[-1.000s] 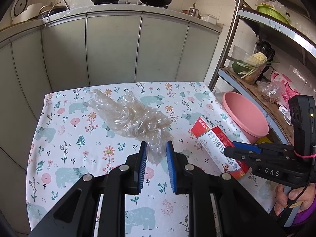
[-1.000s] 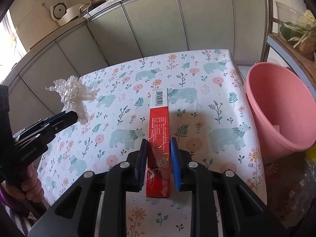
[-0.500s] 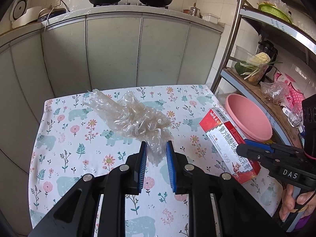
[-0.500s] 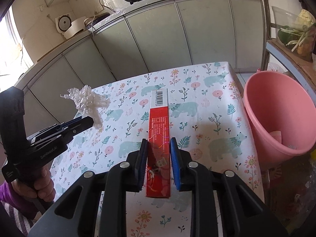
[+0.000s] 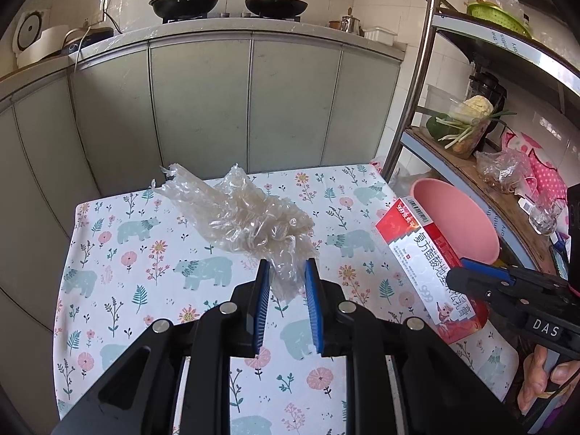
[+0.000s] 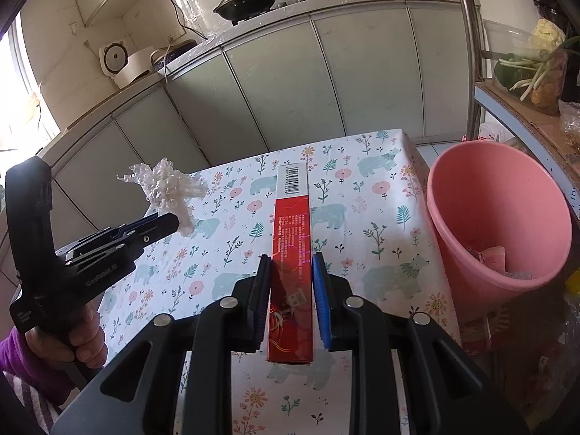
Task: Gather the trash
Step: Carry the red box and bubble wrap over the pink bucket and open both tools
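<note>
Left wrist view: our left hand-held gripper (image 5: 287, 277) is clamped on the crumpled plastic wrap (image 5: 250, 221), the right hand-held gripper (image 6: 291, 272) on the red box (image 6: 291, 239) marked "999", both above the desk (image 6: 380, 253). Next, we judge, both go into the pink bin (image 6: 500, 195) beside it.

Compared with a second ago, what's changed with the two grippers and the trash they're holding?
Both grippers have risen off the floral tablecloth, more of the kitchen showing behind. The right gripper carried the long red cardboard box nearer the pink plastic bucket. Unchanged: the left gripper stays shut on the crumpled clear plastic wrap, the right on the box.
</note>
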### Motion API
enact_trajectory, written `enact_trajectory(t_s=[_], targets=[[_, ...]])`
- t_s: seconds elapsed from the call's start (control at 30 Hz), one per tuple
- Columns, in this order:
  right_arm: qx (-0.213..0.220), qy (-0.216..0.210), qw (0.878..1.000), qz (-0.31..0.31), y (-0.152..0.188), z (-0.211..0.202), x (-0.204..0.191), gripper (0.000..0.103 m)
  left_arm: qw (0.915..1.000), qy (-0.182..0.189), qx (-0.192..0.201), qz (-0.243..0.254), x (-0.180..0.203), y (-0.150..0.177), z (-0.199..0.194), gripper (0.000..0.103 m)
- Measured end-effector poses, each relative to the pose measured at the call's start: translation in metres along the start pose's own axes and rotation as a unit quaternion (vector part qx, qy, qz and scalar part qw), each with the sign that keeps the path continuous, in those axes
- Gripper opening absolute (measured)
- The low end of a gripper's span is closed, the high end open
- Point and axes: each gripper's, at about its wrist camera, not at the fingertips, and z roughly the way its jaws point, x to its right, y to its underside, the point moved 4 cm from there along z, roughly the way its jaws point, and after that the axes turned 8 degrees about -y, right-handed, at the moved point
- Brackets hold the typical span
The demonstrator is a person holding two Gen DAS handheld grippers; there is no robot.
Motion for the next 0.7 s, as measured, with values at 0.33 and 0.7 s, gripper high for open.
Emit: enact_trajectory(t_s=[0.33, 0.7], targets=[[0.036, 0.021, 0.999, 0.023, -0.008, -0.026, 0.028, 0.023, 0.9988, 0.015, 0.028, 0.038, 0.042, -0.027, 0.001, 0.019], [0.085, 0.062, 0.993, 0.048, -0.022, -0.065, 0.071, 0.023, 0.9924, 0.056, 0.064, 0.089, 0.115, -0.059, 0.002, 0.019]])
